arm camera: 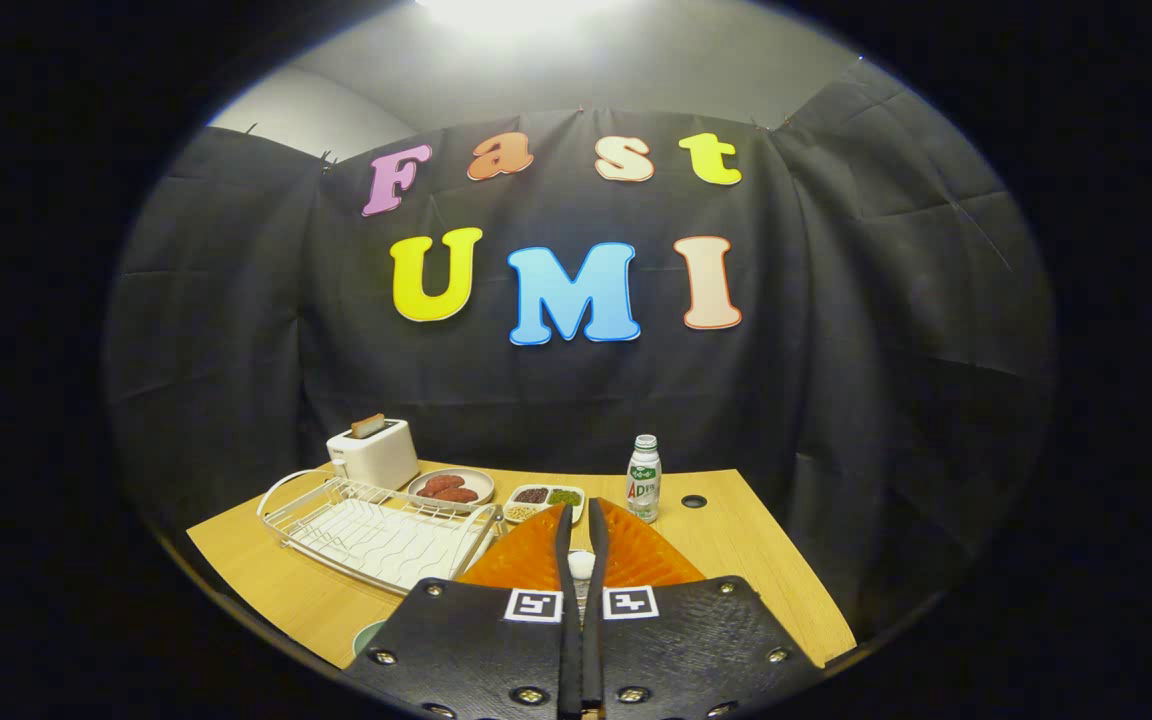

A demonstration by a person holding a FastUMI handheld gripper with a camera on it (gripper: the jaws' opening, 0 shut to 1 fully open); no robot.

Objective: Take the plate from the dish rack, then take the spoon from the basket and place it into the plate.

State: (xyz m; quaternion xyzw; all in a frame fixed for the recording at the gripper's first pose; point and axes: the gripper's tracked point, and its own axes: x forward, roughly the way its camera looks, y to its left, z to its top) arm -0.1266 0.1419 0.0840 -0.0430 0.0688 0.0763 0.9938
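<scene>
Holding the spoon pinched between the nearly shut fingers of the hand-held gripper, lower middle of frame. Dish rack at lower left looks empty; plate edge below it, we think. We should lower slowly, release flat over the plate

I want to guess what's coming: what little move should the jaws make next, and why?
Probably swing down and left toward the greenish edge that looks like the plate, peeking out beside the gripper. The rack stands empty, and the jaws are shut on a small white thing, seemingly the spoon, so what's left is setting it in the plate.
</scene>
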